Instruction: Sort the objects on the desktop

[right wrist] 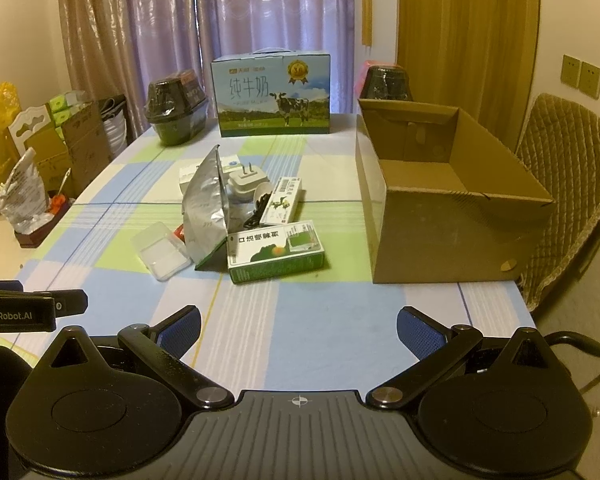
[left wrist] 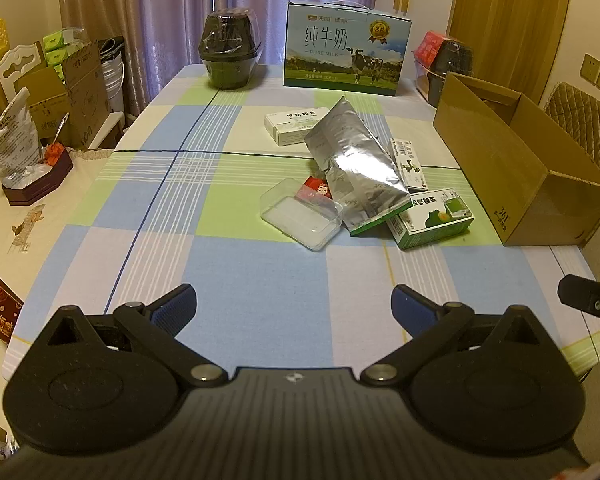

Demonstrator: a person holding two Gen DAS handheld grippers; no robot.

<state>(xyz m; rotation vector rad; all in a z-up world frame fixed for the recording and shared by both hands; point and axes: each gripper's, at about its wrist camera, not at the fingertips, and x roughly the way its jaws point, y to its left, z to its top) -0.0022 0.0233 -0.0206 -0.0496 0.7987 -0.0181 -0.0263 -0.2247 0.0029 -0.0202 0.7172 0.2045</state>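
A pile of small items lies mid-table: a silver foil bag (left wrist: 354, 168) (right wrist: 205, 216), a clear plastic case (left wrist: 300, 214) (right wrist: 161, 250), a green-and-white carton (left wrist: 432, 218) (right wrist: 275, 251), a slim white box (left wrist: 410, 164) (right wrist: 281, 201), a white box behind (left wrist: 290, 128), a small red packet (left wrist: 315, 194) and a white plug adapter (right wrist: 247, 180). An open cardboard box (left wrist: 512, 168) (right wrist: 440, 200) stands to the right. My left gripper (left wrist: 294, 308) and my right gripper (right wrist: 298, 330) hover open over the near table edge, well short of the pile, holding nothing.
A milk gift carton (left wrist: 346, 54) (right wrist: 272, 94) and two black wrapped pots (left wrist: 228, 52) (right wrist: 384, 82) stand at the far edge. A padded chair (right wrist: 572, 184) sits right of the table. Boxes and a bag (left wrist: 14, 148) crowd the left side table.
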